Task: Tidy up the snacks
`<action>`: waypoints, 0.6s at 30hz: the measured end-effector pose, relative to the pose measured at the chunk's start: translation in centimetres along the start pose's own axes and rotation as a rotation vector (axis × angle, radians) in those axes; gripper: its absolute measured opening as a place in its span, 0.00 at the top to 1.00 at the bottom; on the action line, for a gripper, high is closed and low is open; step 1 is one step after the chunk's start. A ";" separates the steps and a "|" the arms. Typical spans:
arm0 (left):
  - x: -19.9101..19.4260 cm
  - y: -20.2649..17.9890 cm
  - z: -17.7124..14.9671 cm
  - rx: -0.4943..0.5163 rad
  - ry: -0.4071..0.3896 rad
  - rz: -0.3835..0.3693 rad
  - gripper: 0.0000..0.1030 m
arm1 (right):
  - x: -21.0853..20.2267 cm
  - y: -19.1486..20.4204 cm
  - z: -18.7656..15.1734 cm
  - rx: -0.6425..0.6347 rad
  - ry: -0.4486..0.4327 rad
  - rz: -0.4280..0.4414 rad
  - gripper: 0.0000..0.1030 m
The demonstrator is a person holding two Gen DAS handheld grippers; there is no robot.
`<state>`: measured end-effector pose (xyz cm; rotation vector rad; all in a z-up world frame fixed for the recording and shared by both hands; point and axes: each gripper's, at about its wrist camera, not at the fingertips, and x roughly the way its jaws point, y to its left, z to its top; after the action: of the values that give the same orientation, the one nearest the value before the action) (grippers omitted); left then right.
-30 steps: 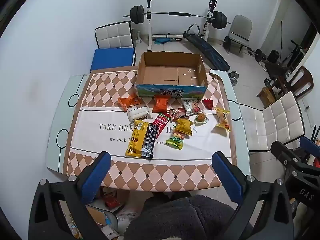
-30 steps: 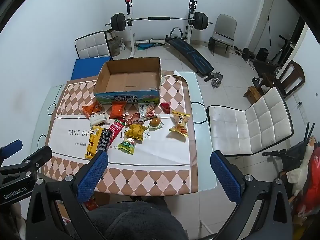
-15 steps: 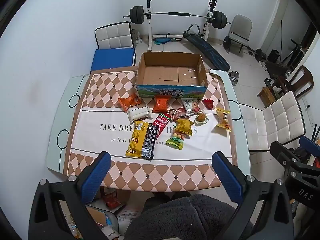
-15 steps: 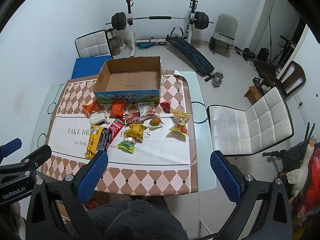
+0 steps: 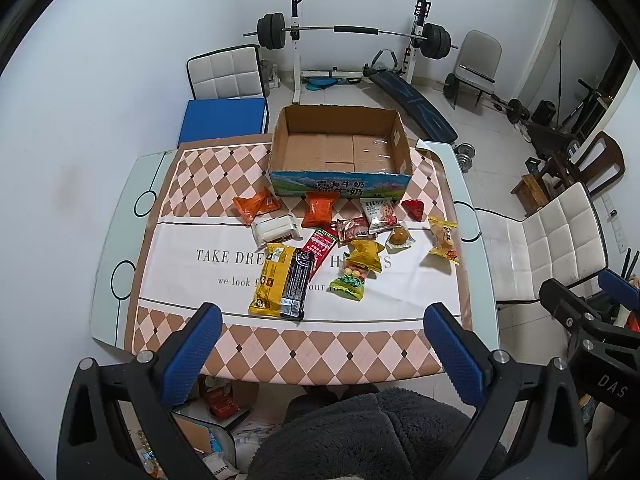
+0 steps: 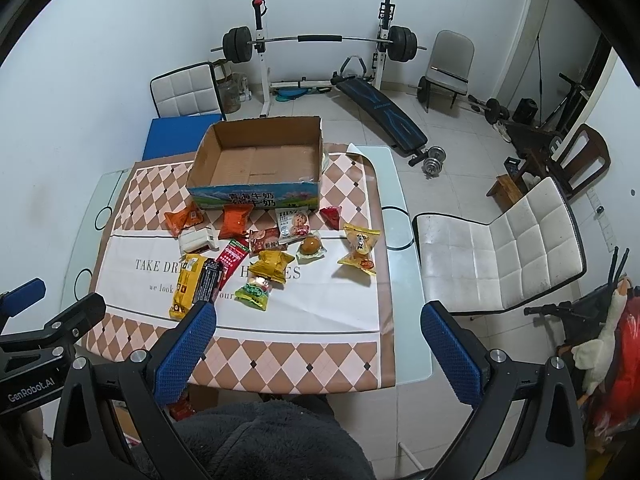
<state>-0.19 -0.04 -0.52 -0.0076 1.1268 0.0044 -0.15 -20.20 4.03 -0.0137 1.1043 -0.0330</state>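
Snacks (image 5: 320, 248) lie scattered on the table (image 5: 120, 248), on a checkered cloth (image 5: 192, 176) with a white band, all just in front of an open cardboard box (image 5: 340, 184) whose inside holds nothing. Nearest the box are 2 orange packets (image 5: 256, 209), a white packet (image 5: 276, 230) and a small red packet (image 5: 414, 209); closer to the near edge lie a long yellow and black bag (image 5: 282, 280), a green packet (image 5: 349, 285) and, off to the right, a yellow wrapped cake (image 5: 443, 239). The left gripper (image 5: 324, 352) and the right gripper (image 6: 316, 346) both hang above the near edge of the table, jaws spread wide with nothing between the blue pads (image 6: 184, 350). Chairs (image 6: 500, 248) stand around the table, and a barbell rack (image 5: 352, 36) stands by the far wall.
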 end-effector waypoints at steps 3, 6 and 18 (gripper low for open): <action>0.0 0.0 0.5 -0.001 -0.002 -0.001 0.00 | -0.1 0.4 0.2 -0.004 -0.004 0.002 0.00; -0.2 -0.2 0.5 -0.001 -0.004 -0.001 0.00 | -0.2 0.3 0.4 -0.004 -0.006 0.003 0.00; -1.1 -0.3 1.5 -0.001 -0.007 -0.003 0.00 | -0.4 0.6 0.6 -0.007 -0.009 0.003 0.00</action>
<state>0.68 -0.36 1.11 -0.0102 1.1201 0.0023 0.22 -19.64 4.69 -0.0185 1.0950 -0.0264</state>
